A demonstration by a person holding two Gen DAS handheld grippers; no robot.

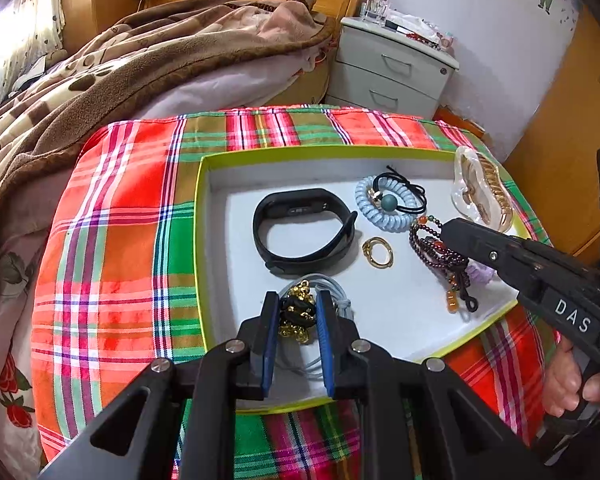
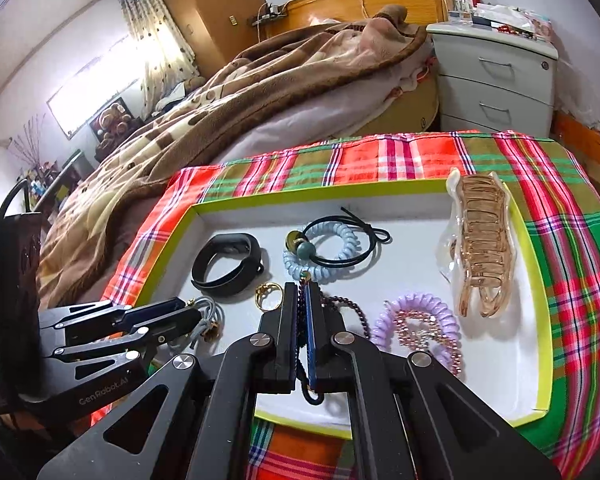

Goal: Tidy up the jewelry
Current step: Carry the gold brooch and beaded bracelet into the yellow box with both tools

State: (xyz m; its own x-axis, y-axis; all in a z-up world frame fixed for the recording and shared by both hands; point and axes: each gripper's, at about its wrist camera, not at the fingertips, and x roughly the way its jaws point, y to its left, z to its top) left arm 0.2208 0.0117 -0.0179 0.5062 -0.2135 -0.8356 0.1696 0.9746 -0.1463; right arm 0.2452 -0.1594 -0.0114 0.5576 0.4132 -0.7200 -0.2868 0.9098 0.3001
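Observation:
A white tray with a lime rim (image 1: 199,216) (image 2: 536,280) lies on a plaid cloth. My left gripper (image 1: 298,300) is shut on a gold-and-black charm with a grey cord (image 1: 296,312) at the tray's near edge; it also shows in the right wrist view (image 2: 188,316). My right gripper (image 2: 302,292) is shut on a dark red bead bracelet (image 1: 432,248) (image 2: 352,308); its tip shows in the left wrist view (image 1: 446,228). In the tray lie a black fitness band (image 1: 300,228) (image 2: 226,260), a gold ring (image 1: 377,252) (image 2: 268,292) and a blue coil tie (image 1: 388,204) (image 2: 324,252).
A clear-and-gold hair claw (image 1: 484,188) (image 2: 480,248) sits at the tray's right side. A purple coil tie with pink beads (image 2: 420,324) lies near it. A bed with a brown blanket (image 1: 120,80) is left, a grey nightstand (image 1: 392,68) behind.

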